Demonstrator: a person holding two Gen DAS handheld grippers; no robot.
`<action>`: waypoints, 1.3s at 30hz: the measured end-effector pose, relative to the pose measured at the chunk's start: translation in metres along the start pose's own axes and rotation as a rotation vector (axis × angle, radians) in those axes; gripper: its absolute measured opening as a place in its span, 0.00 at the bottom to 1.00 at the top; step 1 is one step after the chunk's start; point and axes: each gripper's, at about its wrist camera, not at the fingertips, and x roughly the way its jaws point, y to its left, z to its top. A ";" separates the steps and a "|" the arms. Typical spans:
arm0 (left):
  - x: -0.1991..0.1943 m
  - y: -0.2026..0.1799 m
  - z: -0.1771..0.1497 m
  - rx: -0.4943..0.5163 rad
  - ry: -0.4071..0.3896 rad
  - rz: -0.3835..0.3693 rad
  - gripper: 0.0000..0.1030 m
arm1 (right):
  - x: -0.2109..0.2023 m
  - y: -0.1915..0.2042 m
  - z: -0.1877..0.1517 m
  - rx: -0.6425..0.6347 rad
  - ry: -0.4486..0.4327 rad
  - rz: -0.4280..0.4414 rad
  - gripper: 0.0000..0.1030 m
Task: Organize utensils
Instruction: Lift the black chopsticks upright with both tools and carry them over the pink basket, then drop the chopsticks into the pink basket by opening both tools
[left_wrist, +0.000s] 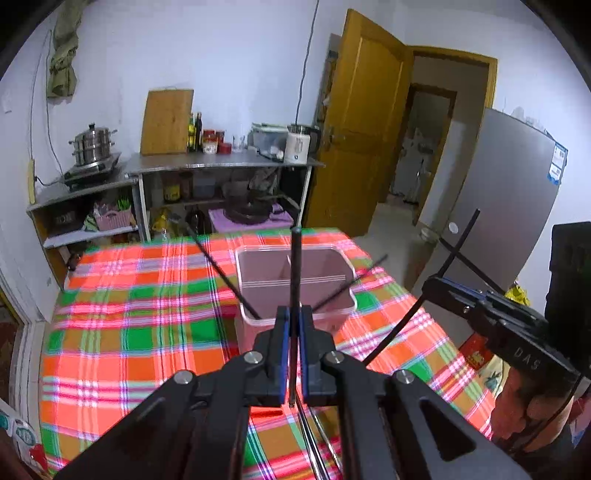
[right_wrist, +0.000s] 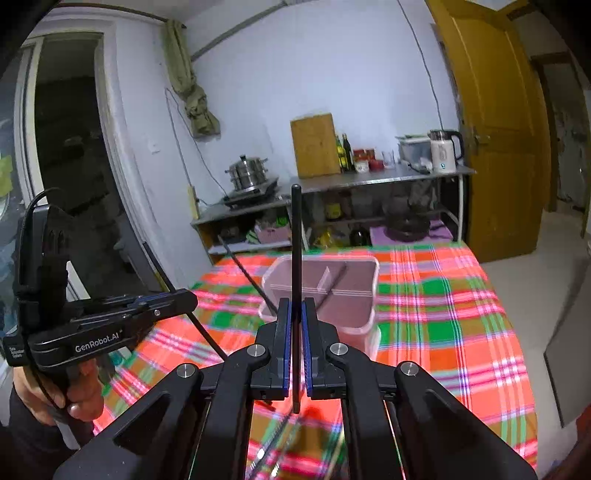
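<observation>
A pink two-compartment utensil holder (left_wrist: 295, 275) (right_wrist: 354, 295) stands on the plaid tablecloth (left_wrist: 140, 295) (right_wrist: 443, 295). Two black chopsticks (left_wrist: 221, 275) (right_wrist: 334, 282) lean inside it. My left gripper (left_wrist: 291, 314) is shut on a black chopstick (left_wrist: 294, 266), held upright above the table in front of the holder. My right gripper (right_wrist: 295, 306) is shut on another black chopstick (right_wrist: 295, 240), also upright near the holder. Each gripper shows in the other's view, the right (left_wrist: 439, 286) and the left (right_wrist: 184, 299). More chopsticks lie on the cloth below the grippers (left_wrist: 314, 435).
Metal shelving (left_wrist: 221, 166) with a steamer pot (left_wrist: 92, 146), cutting board (left_wrist: 166, 122), bottles and a kettle (left_wrist: 301, 144) stands beyond the table. A wooden door (left_wrist: 362, 122) and a fridge (left_wrist: 498, 192) are to the right.
</observation>
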 end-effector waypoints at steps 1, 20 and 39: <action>-0.003 0.000 0.006 0.001 -0.013 0.001 0.05 | 0.001 0.002 0.006 -0.001 -0.013 0.004 0.05; 0.017 0.022 0.074 -0.042 -0.114 0.007 0.05 | 0.048 0.005 0.055 -0.011 -0.087 -0.032 0.05; 0.073 0.037 0.030 -0.070 -0.014 0.011 0.28 | 0.081 -0.012 0.015 0.010 0.057 -0.041 0.11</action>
